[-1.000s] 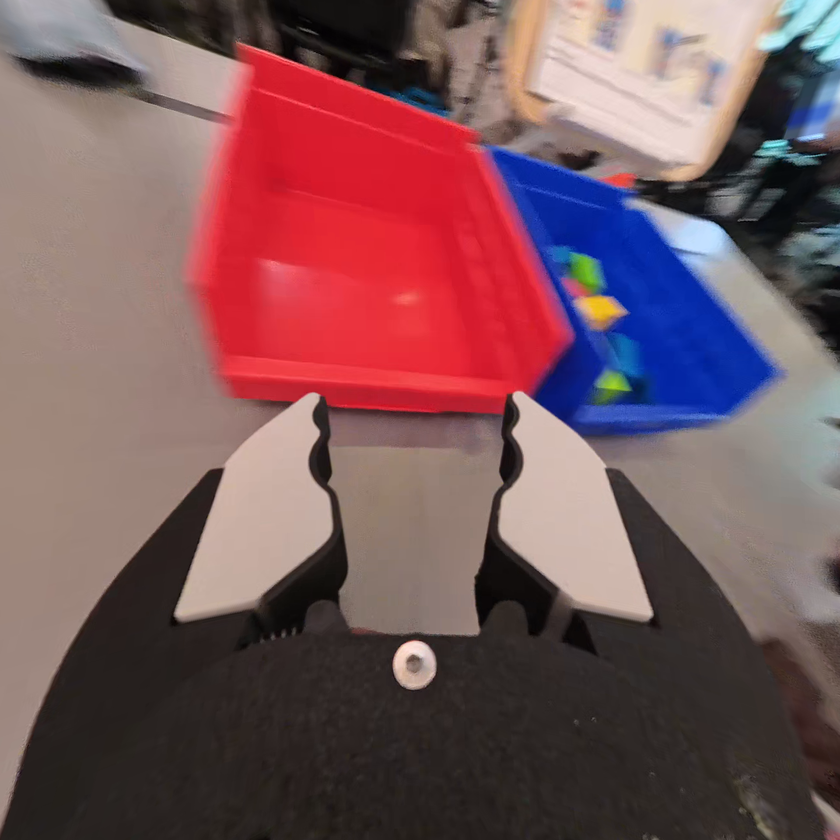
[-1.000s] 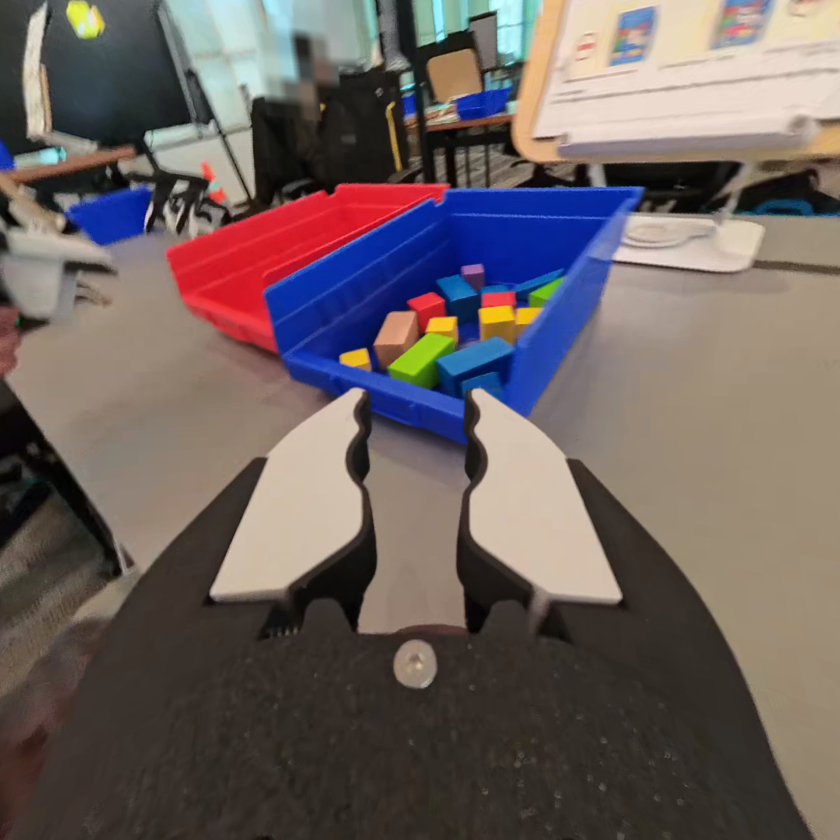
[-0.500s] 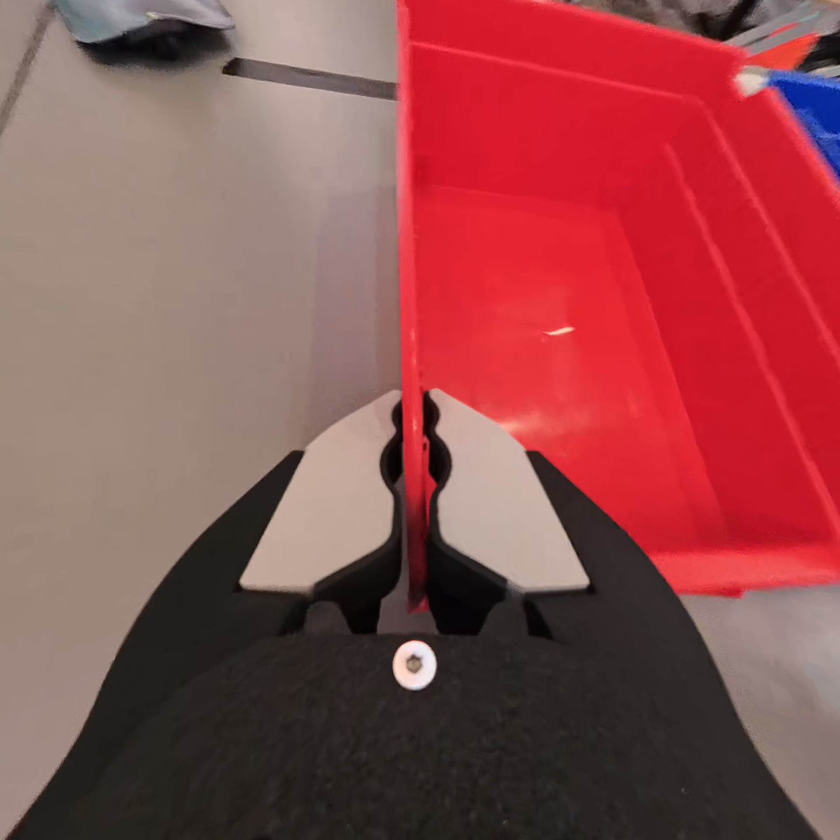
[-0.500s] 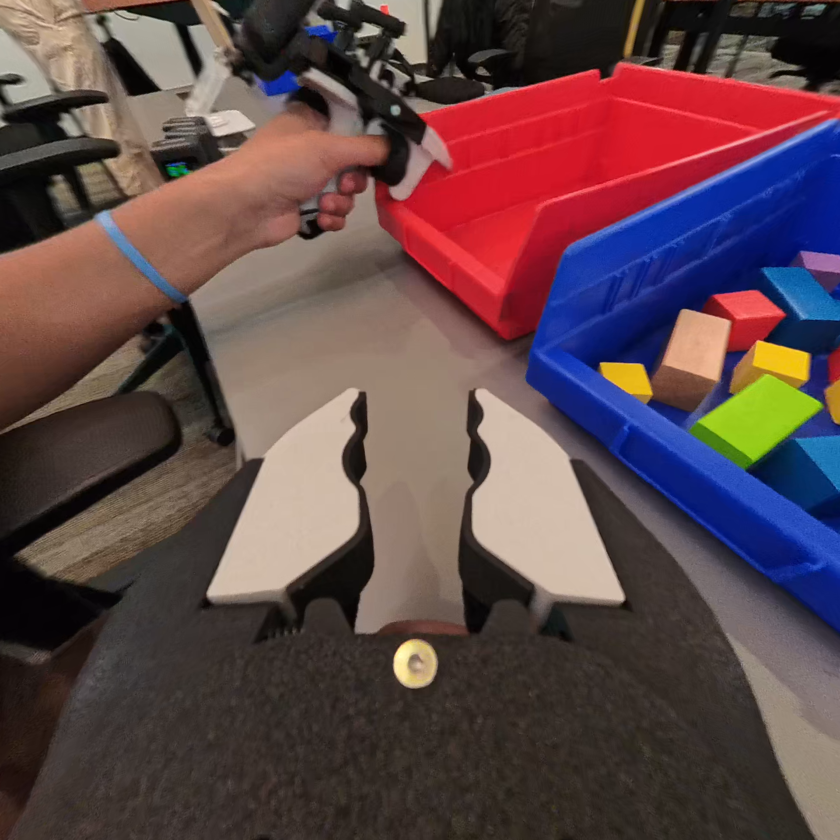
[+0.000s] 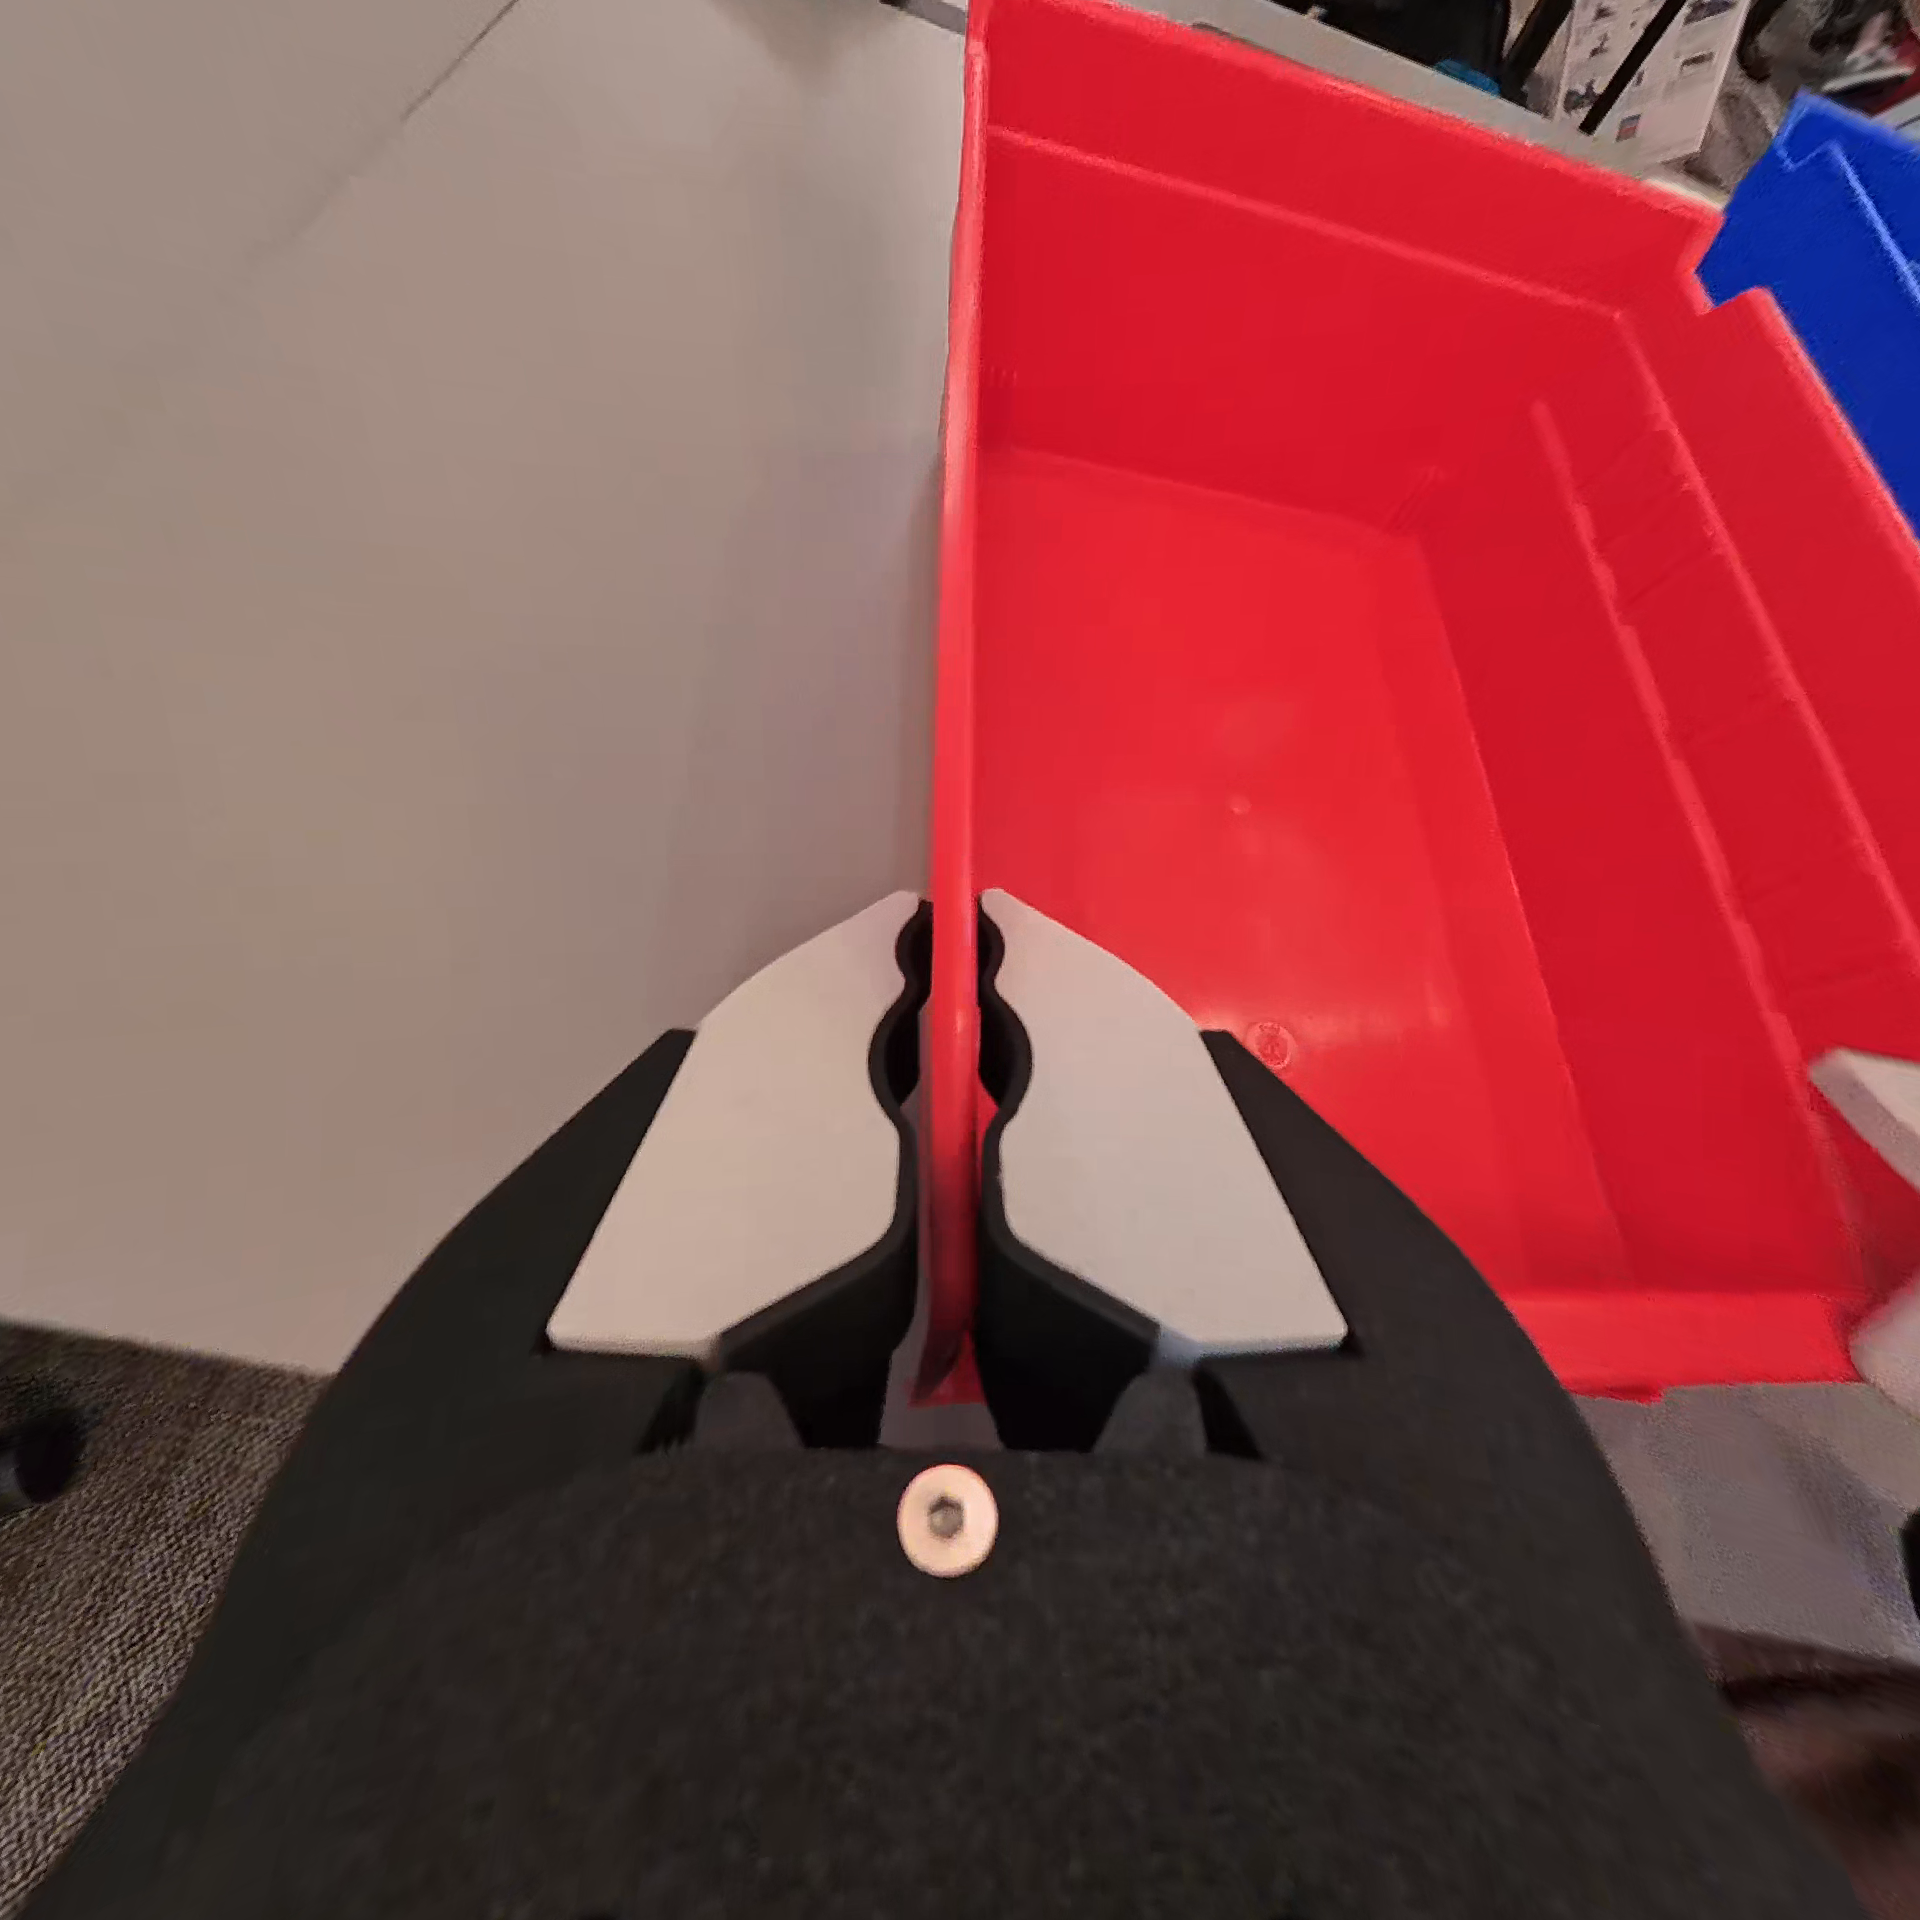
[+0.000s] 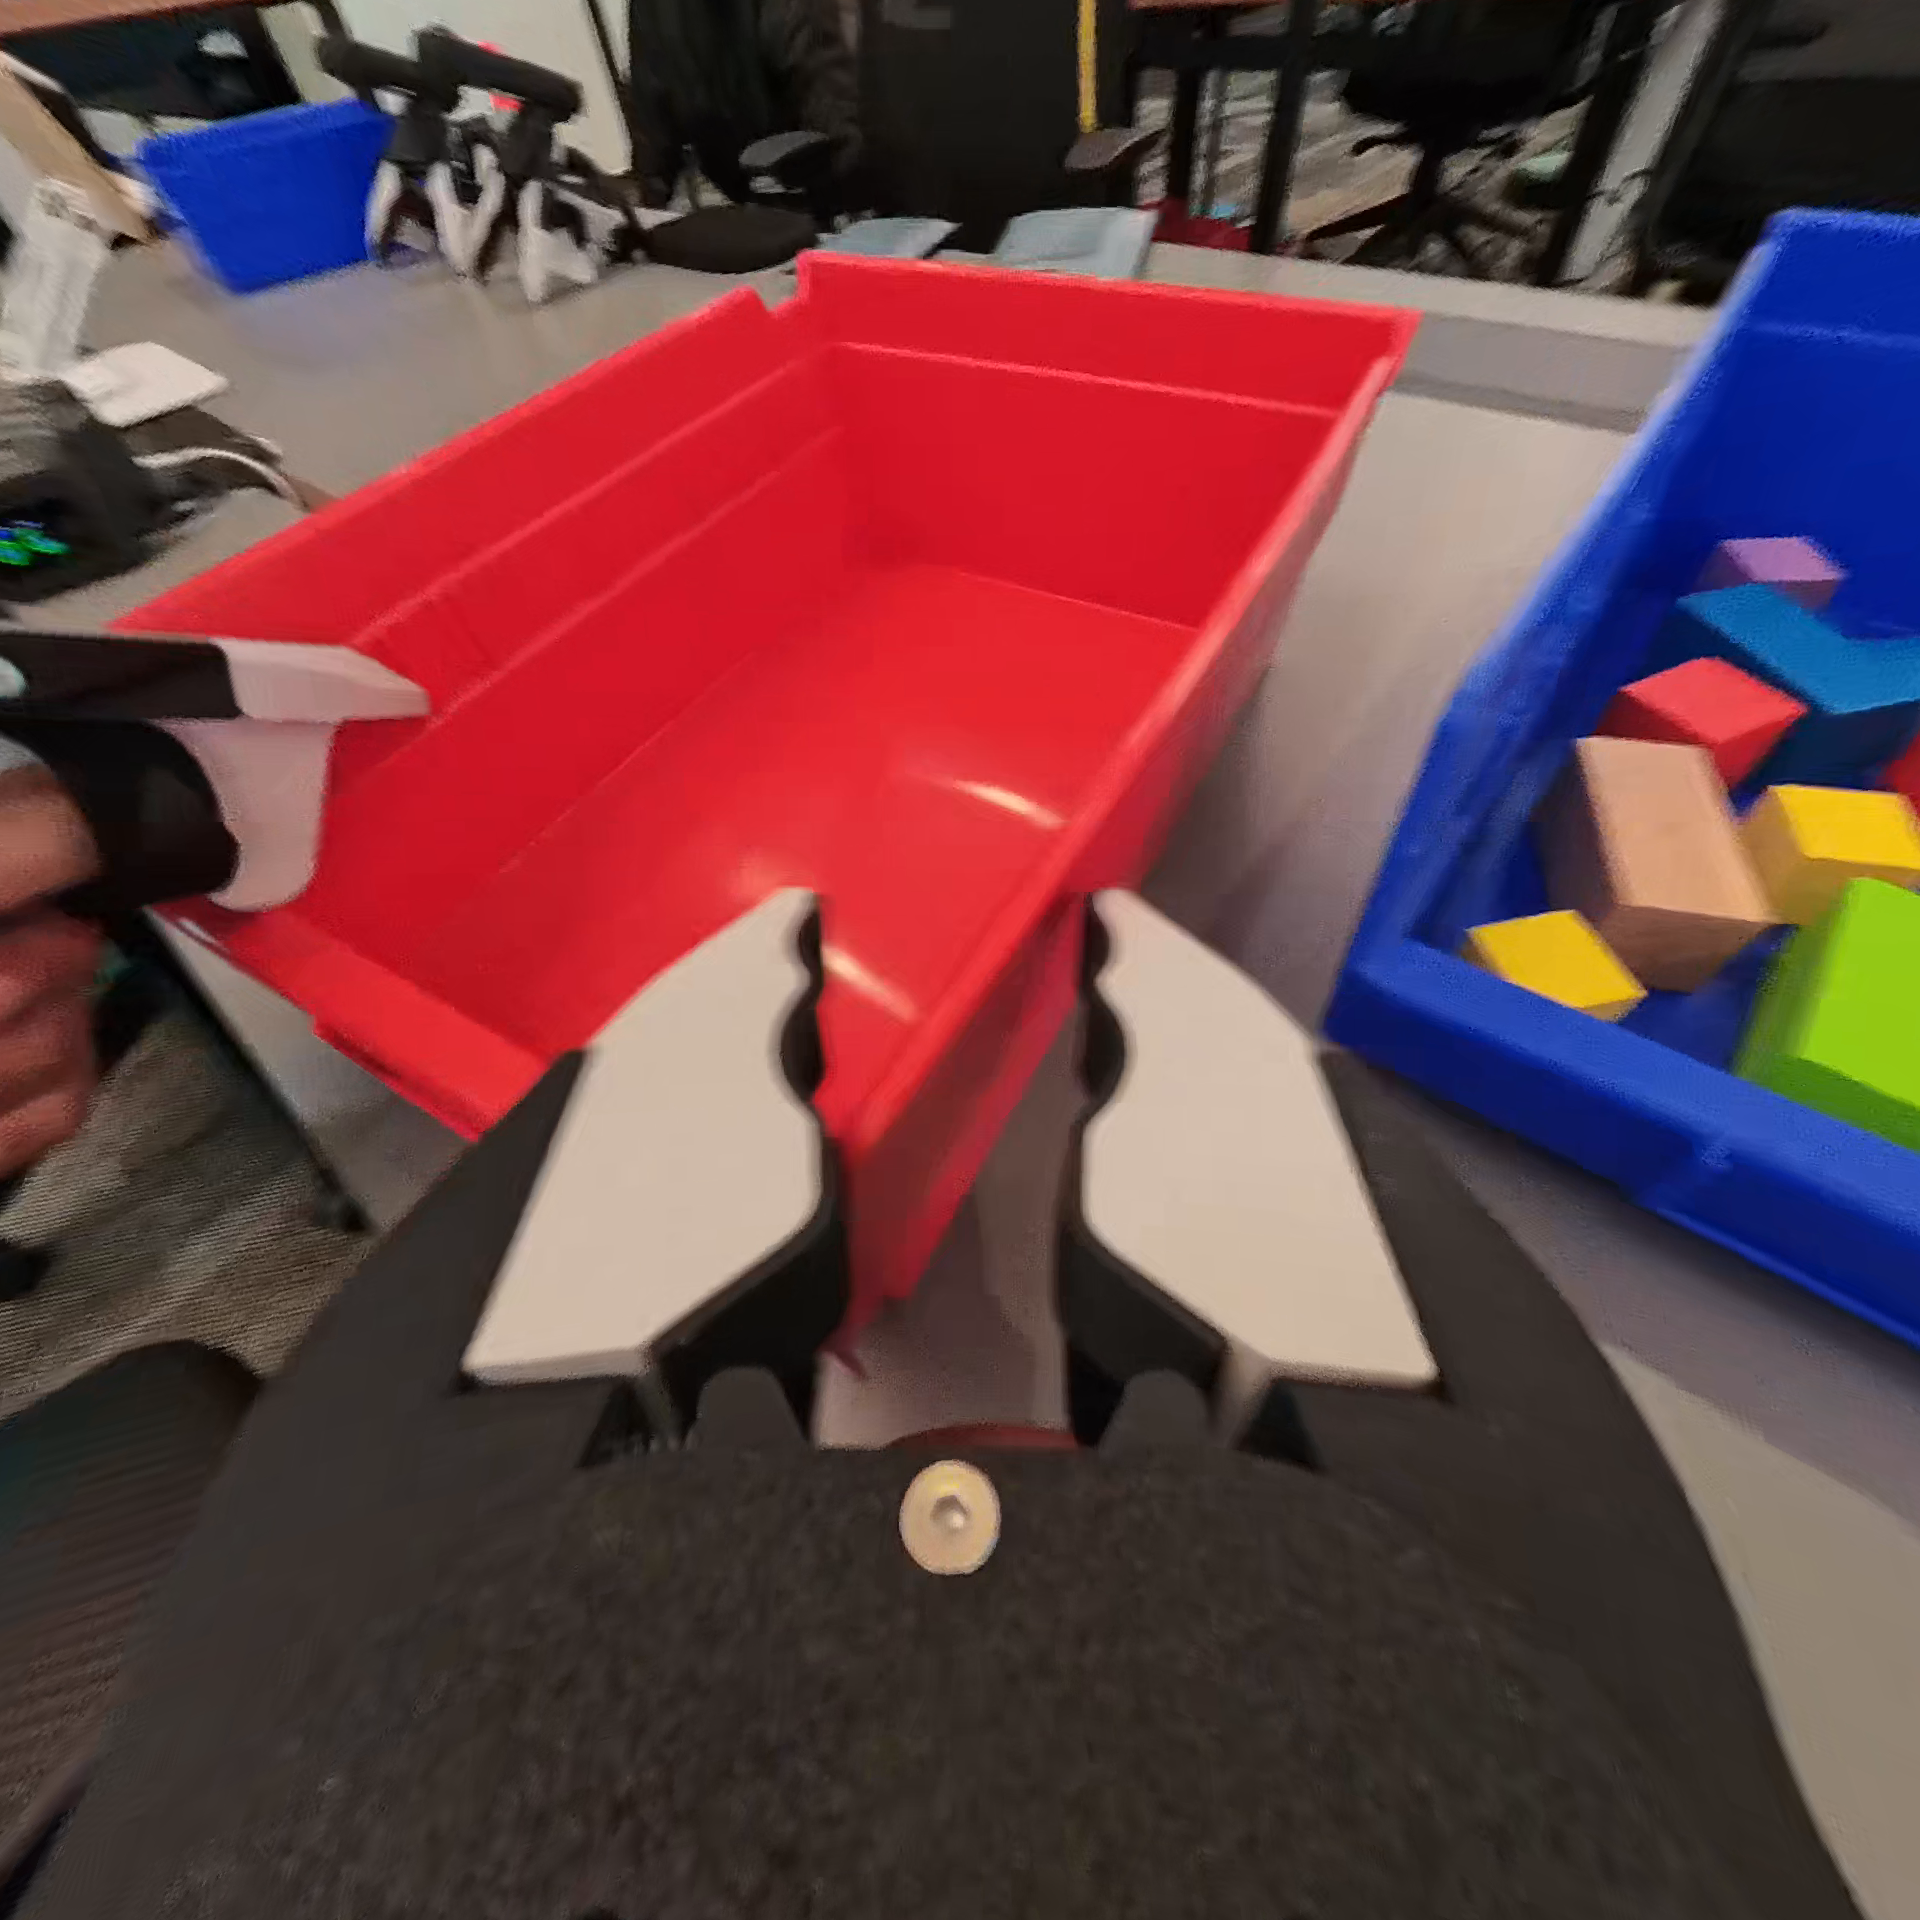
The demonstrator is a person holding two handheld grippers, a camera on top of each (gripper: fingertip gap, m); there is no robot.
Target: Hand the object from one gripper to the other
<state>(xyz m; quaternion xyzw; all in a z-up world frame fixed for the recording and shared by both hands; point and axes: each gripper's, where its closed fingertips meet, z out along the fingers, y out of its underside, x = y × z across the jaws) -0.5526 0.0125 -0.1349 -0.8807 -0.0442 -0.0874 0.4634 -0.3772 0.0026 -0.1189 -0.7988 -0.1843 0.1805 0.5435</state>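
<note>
Red bin [image 5: 1247,727] sits on the bench [image 5: 416,520]; we pinch its left wall in our left gripper [image 5: 951,914], while our right gripper [image 6: 951,914] straddles the near-right wall, fingers spread (apparently ready to take over), beside 1 blue bin [image 6: 1558,1060].

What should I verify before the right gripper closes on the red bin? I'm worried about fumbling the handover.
1. Left gripper shut on red bin side wall: ok.
2. Right gripper open: ok.
3. Bin wall between the right fingers: ok, it sits close to the left finger.
4. Bin empty: ok.
5. Blue bin apart from red bin: ok.
6. Bin lifted off the table: cannot tell.
</note>
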